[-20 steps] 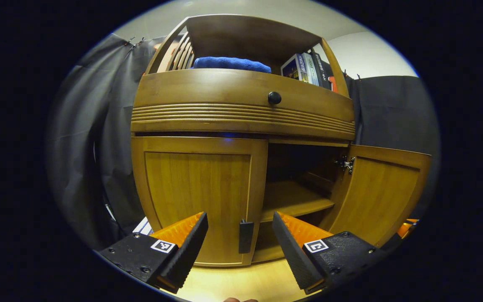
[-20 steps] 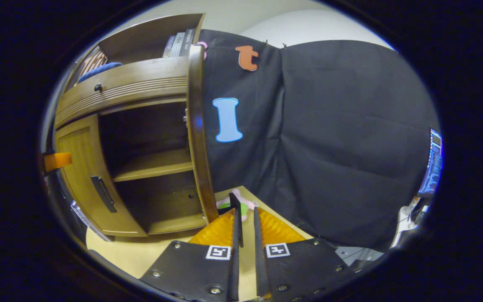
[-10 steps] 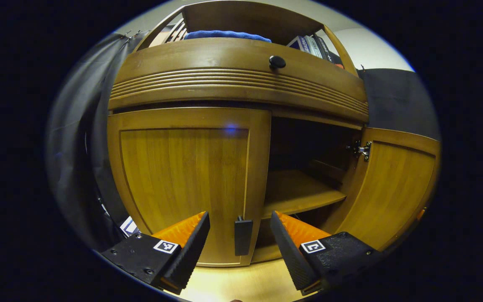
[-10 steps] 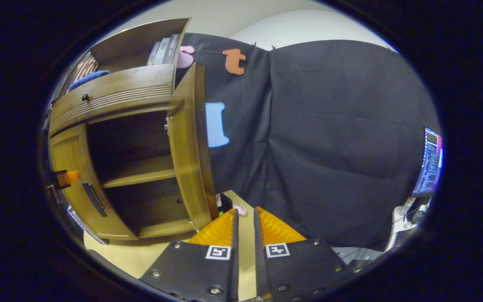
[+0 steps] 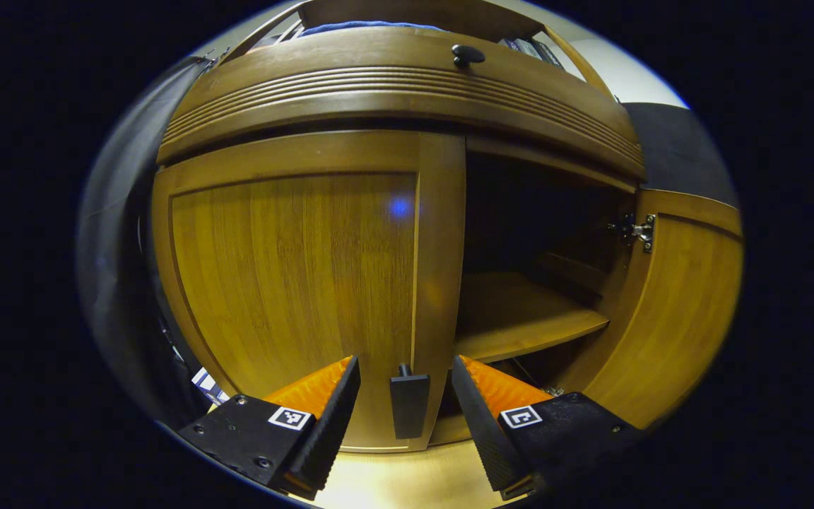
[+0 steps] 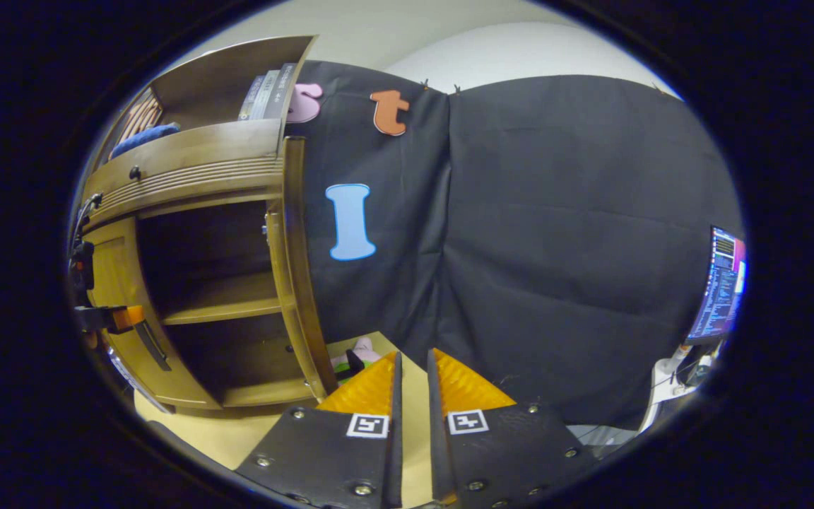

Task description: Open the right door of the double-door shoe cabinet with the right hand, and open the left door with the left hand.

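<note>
1. Left gripper view: left door [image 5: 294, 283] of the shoe cabinet [image 5: 393, 92] is closed, flush with the frame, its long axis vertical.
2. Left door's black handle [image 5: 409, 404] sits at the door's lower right edge, near the centre seam. It is a bar, long axis vertical, standing out from the panel toward the camera.
3. Left gripper [image 5: 403, 417] is spread wide, grasping nothing. The handle lies between its two fingers, with a clear gap on each side, not touching.
4. Right of the seam the cabinet's right half is exposed: dark interior with one horizontal shelf [image 5: 520, 322].
5. Right door [image 5: 668, 311] is swung open, hinge [image 5: 634, 230] visible at its upper inner edge, inner face toward the camera.
6. Right gripper view: cabinet at far left. The right door [image 6: 292, 268] is seen nearly edge-on, upright, sticking out from the cabinet front.
7. Left gripper's orange finger [image 6: 123, 318] shows just beside the left door handle [image 6: 154, 346].
8. Right gripper [image 6: 410, 371] has its fingers nearly together with only a narrow slit between them, nothing in it. It is clear of the door and points at the black cloth wall.
</note>
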`<state>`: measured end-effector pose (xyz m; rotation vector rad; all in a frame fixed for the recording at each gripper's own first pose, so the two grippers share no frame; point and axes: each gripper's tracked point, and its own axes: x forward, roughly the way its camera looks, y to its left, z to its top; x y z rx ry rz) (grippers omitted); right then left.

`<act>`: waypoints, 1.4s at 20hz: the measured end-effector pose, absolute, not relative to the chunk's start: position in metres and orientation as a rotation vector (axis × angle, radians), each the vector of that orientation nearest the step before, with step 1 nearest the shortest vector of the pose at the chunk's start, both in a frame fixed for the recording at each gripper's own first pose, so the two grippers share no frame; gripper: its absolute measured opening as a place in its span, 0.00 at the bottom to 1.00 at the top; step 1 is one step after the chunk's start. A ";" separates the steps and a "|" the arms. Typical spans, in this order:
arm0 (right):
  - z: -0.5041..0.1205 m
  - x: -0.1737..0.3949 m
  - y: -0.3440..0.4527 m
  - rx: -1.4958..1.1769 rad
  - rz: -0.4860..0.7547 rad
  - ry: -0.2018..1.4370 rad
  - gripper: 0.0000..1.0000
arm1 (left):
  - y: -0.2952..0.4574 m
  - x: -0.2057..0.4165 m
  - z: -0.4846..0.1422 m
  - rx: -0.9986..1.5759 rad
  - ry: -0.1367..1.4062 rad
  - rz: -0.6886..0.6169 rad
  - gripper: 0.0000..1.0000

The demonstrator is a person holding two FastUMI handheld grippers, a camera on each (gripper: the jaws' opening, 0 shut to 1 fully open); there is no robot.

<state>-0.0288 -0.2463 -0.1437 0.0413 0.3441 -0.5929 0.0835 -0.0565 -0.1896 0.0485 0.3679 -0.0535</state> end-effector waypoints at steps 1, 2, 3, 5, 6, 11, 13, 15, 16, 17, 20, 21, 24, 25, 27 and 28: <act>-0.144 -0.029 -0.248 0.041 -0.594 0.346 0.16 | -0.057 0.086 -0.193 0.048 0.370 -0.053 0.82; -0.144 -0.028 -0.250 0.041 -0.595 0.349 0.17 | -0.057 0.087 -0.196 0.048 0.370 -0.051 0.82; -0.143 -0.028 -0.251 0.040 -0.598 0.349 0.16 | -0.056 0.089 -0.200 0.049 0.373 -0.048 0.77; -0.142 -0.029 -0.252 0.036 -0.608 0.347 0.16 | -0.054 0.093 -0.207 0.057 0.376 -0.036 0.73; -0.141 -0.031 -0.254 0.030 -0.615 0.346 0.16 | -0.053 0.095 -0.210 0.057 0.376 -0.030 0.69; -0.146 -0.045 -0.263 0.030 -0.653 0.348 0.16 | -0.051 0.101 -0.216 0.055 0.378 -0.006 0.60; -0.151 -0.049 -0.266 0.050 -0.657 0.357 0.16 | -0.055 0.100 -0.217 0.050 0.373 -0.024 0.54; -0.151 -0.053 -0.270 0.062 -0.661 0.358 0.17 | -0.058 0.100 -0.217 0.052 0.367 -0.028 0.41; -0.151 -0.054 -0.272 0.065 -0.663 0.356 0.16 | -0.058 0.102 -0.218 0.062 0.368 -0.026 0.40; -0.149 -0.055 -0.273 0.065 -0.664 0.354 0.16 | -0.057 0.100 -0.218 0.065 0.368 -0.024 0.34; -0.148 -0.056 -0.276 0.059 -0.655 0.352 0.16 | -0.058 0.096 -0.216 0.047 0.368 -0.020 0.37; -0.146 -0.055 -0.276 0.054 -0.651 0.352 0.16 | -0.058 0.094 -0.216 0.043 0.366 -0.020 0.34; -0.143 -0.053 -0.275 0.049 -0.630 0.348 0.16 | -0.057 0.082 -0.213 0.038 0.356 -0.025 0.36; -0.142 -0.051 -0.274 0.048 -0.620 0.348 0.16 | -0.057 0.078 -0.212 0.037 0.353 -0.029 0.36; -0.141 -0.048 -0.271 0.043 -0.595 0.349 0.16 | -0.057 0.067 -0.210 0.034 0.347 -0.035 0.38; -0.141 -0.046 -0.270 0.039 -0.582 0.350 0.16 | -0.057 0.062 -0.208 0.032 0.343 -0.038 0.38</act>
